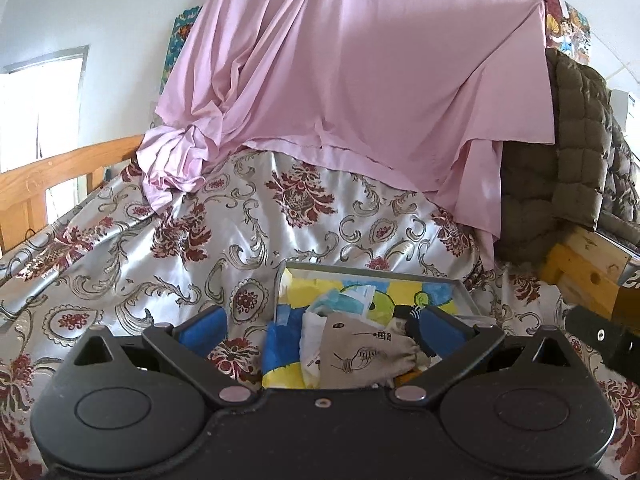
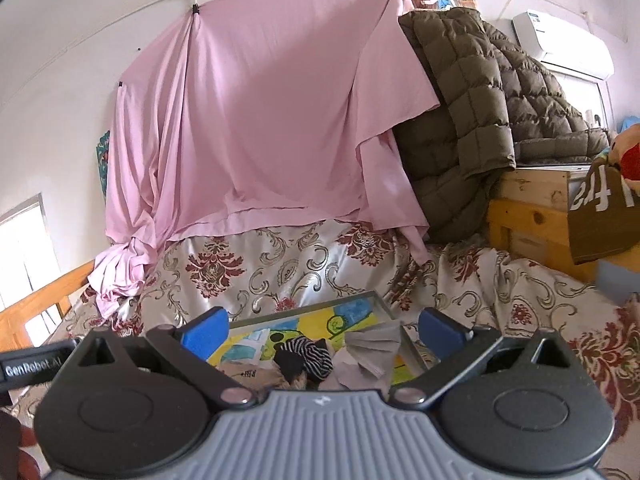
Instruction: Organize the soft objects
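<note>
Sitting on the bed, which has a shiny cover with red flowers on it, is a tray with a gray rim and a bright yellow, blue and green picture on its floor. Soft things lie in a heap at the near end of the tray. One is a gray pouch with black drawings on it, and next to it on the left is a white bag. From the right side you can also see a black and white striped sock in the middle of the heap, and a folded gray cloth just to its right, near the tray's right rim. The left tongs hang over the near end of the tray. Their blue tips are spread wide apart and hold nothing. The right tongs are over the same heap, spread just as wide, and they hold nothing too. A big pink sheet hangs on the far wall and its bottom edge lies on the bed. To the right of it a puffy brown coat is draped over a wooden box. A wooden rail runs along the left side of the bed.
</note>
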### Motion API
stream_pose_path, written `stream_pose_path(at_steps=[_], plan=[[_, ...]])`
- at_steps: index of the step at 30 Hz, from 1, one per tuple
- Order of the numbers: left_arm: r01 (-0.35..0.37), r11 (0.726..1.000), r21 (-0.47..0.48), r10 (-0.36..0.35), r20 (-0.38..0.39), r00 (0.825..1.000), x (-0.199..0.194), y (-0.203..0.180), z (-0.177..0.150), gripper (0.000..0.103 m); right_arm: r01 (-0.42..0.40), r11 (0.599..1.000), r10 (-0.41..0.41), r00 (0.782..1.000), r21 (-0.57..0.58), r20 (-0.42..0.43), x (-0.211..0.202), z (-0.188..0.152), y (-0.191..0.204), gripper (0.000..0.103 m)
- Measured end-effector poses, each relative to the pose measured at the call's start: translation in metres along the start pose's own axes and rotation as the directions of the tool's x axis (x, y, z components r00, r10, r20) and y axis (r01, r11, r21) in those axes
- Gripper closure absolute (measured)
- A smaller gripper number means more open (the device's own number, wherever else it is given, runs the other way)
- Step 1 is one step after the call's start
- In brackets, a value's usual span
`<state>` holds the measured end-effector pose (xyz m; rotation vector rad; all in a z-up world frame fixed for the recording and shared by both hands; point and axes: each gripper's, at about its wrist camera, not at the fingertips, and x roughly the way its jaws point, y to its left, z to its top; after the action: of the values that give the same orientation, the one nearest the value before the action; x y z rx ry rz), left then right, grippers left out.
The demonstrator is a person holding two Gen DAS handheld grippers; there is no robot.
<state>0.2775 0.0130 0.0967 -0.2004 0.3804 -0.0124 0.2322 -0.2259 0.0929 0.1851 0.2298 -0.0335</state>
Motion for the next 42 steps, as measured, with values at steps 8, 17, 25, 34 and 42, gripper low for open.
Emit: stream_pose_path(at_steps=[8, 17, 25, 34, 42], plan=[[0.013, 1.0, 0.023, -0.014, 0.032, 0.999, -0.018, 0.003, -0.006, 0.001, 0.04, 0.999, -0.04, 0.999, -0.001, -0.025, -0.02, -0.013, -0.01, 0.0], [0.019, 1.0, 0.008, -0.019, 0.01, 1.0, -0.042, 0.008, -0.022, 0.001, 0.066, 0.998, -0.067, 0.997, -0.022, -0.042, -0.047, -0.023, -0.016, 0.0], [0.017, 1.0, 0.016, -0.016, -0.017, 1.0, -0.064, 0.011, -0.036, 0.001, 0.062, 0.998, -0.063, 0.997, -0.03, -0.042, -0.074, -0.029, -0.017, 0.0], [0.009, 1.0, 0.012, -0.009, -0.012, 1.0, -0.091, 0.024, -0.05, 0.001, 0.059, 0.997, -0.061, 0.997, -0.053, -0.042, -0.102, -0.039, -0.009, 0.0], [-0.002, 1.0, 0.031, 0.002, 0.012, 1.0, -0.106, 0.033, -0.059, 0.001, 0.09, 0.993, -0.095, 0.994, -0.079, -0.062, -0.116, -0.046, -0.002, 0.0]])
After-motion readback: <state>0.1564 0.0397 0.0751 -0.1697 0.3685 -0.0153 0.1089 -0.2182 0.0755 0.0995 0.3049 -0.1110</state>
